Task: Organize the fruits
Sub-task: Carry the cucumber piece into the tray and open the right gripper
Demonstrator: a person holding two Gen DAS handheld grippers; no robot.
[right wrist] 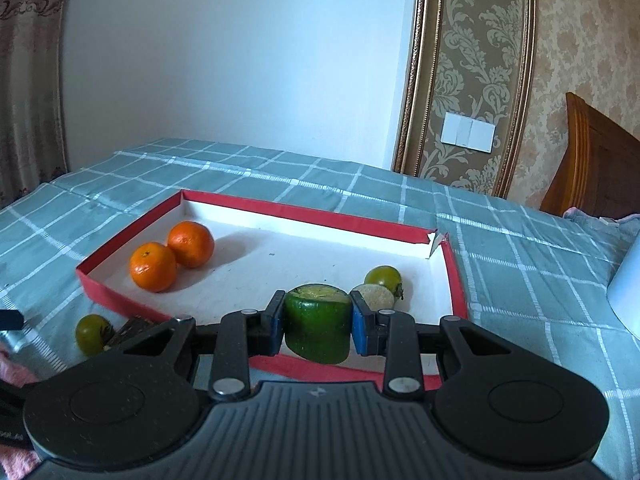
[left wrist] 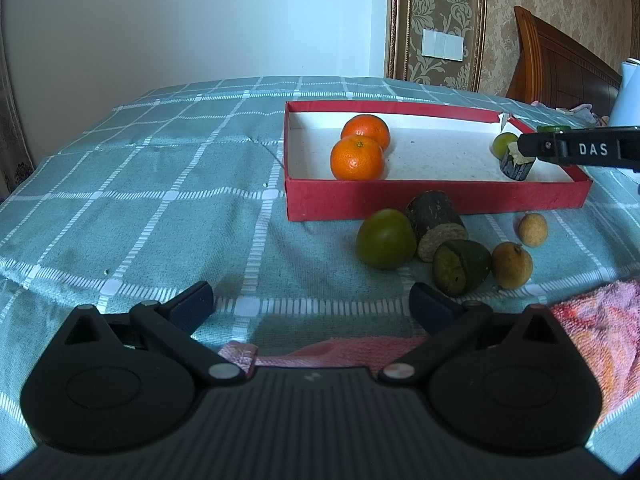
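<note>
While clamped, green fruit chunk (right wrist: 318, 326) between right gripper (right wrist: 318, 322) pads.

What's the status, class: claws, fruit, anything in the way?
Right claw shut on a green cut fruit piece, over the red tray. Left claw open, empty. Two oranges in the tray. Drop path clear.

Bedroom: wooden headboard (left wrist: 560, 64), damask wallpaper (right wrist: 472, 80), checked bedspread (left wrist: 160, 184).

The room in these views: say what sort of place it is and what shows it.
Probably a bedroom at home. A carved wooden headboard stands by damask wallpaper, and the red box of fruit rests on a soft checked cover, seemingly a bed.
</note>
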